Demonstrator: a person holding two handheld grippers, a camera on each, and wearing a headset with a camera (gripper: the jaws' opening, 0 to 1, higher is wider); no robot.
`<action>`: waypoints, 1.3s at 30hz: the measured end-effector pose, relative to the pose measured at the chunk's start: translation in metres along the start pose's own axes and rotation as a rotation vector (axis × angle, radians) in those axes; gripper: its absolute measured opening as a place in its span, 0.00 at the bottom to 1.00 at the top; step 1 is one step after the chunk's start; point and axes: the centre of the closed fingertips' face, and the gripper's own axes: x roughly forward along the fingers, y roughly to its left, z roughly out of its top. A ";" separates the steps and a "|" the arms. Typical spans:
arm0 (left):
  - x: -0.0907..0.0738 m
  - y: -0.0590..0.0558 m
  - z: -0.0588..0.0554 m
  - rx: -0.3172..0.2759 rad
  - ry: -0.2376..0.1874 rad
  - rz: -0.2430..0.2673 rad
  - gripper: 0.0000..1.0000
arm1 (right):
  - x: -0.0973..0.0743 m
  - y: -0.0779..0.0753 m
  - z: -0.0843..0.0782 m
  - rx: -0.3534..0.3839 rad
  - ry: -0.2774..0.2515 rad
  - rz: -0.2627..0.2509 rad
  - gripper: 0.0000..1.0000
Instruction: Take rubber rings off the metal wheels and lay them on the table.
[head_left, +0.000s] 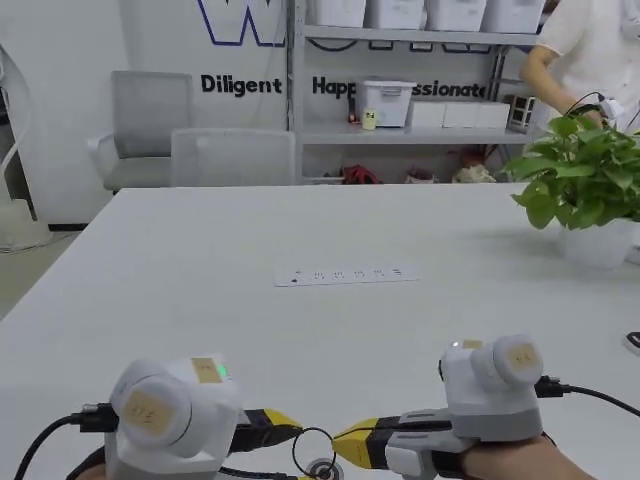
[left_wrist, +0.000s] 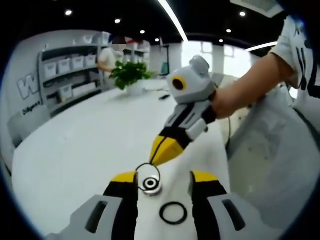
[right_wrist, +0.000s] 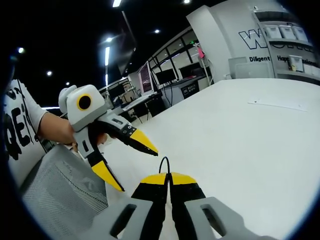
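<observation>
As the head view is looking down the white bench, the left hand-held gripper and right hand-held gripper are pointing tip to tip at the near edge. A thin black rubber ring is hanging as a loop between the tips, just above the metal wheel, which is sitting on the bench. A power strip is lying mid-bench, and a potted plant is standing far right.

Left gripper view: its own jaws are standing apart, straddling the wheel with no visible contact. The right hand-held gripper is showing at upper right, its yellow tip pinching the top of the ring. The loop's lower part is sitting at the wheel; can't tell if it's seated there. A second rubber ring is lying flat on the bench just beside the wheel, between the jaws.

Right gripper view: its own jaws are pressing together, clamped on the ring, with a short black loop sticking out past the tips. The left hand-held gripper is showing on the left with its jaws spread, a hand gripping it.
</observation>
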 end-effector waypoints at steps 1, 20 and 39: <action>-0.002 -0.001 0.001 -0.004 -0.004 -0.001 0.44 | 0.000 0.001 0.001 -0.001 -0.001 0.001 0.00; -0.035 0.001 0.008 -0.024 -0.041 0.039 0.54 | -0.008 0.018 0.011 -0.031 -0.016 0.025 0.00; -0.056 -0.002 0.004 -0.071 -0.063 0.061 0.67 | -0.006 0.036 0.018 -0.042 -0.017 0.070 0.00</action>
